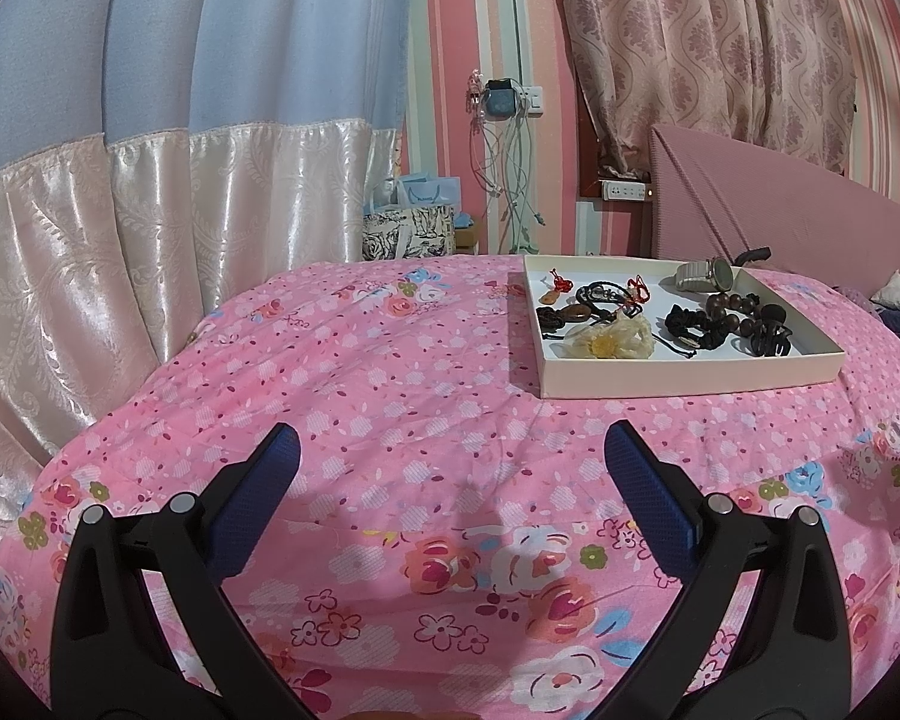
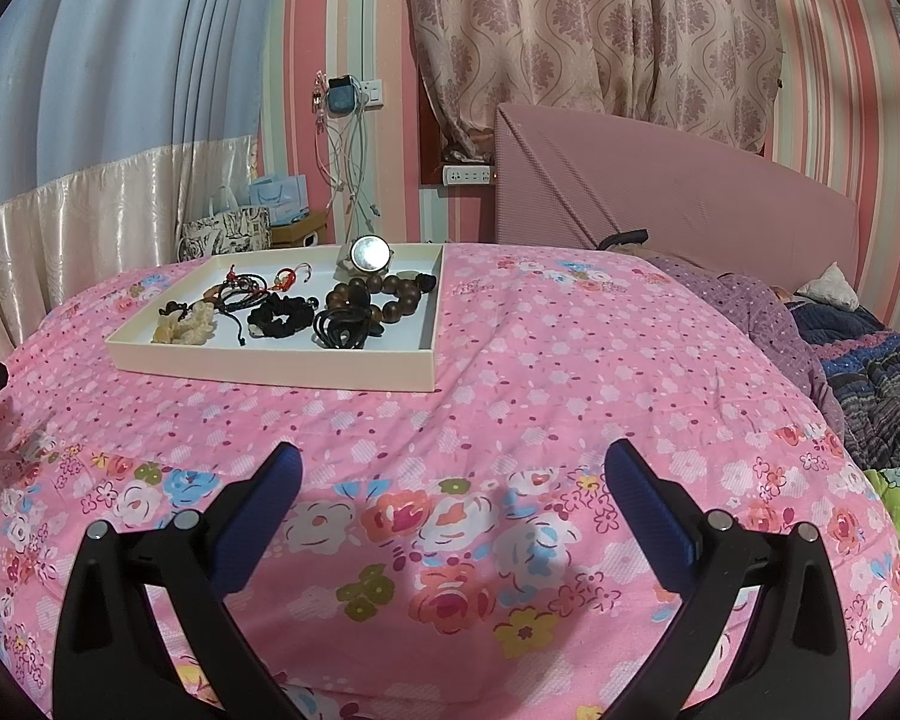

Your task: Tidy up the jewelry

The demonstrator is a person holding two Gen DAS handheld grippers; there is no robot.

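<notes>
- The left tool (image 1: 450,450) is hovering over the near part of the bed (image 1: 390,372), its two fingers spread wide apart with nothing between them.
- Its blue pads (image 1: 258,504) are facing each other across the gap, and the black finger arms are angling inward from the lower corners of the left wrist view.
- The right tool (image 2: 453,468) is hanging above the near edge of the bed in the same pose, fingers splayed wide and gripping nothing.
- Its blue pads (image 2: 648,516) are lying well apart, and neither is touching the bed.
- At the left edge of the right wrist view, a dark tip of the left tool is showing.
</notes>
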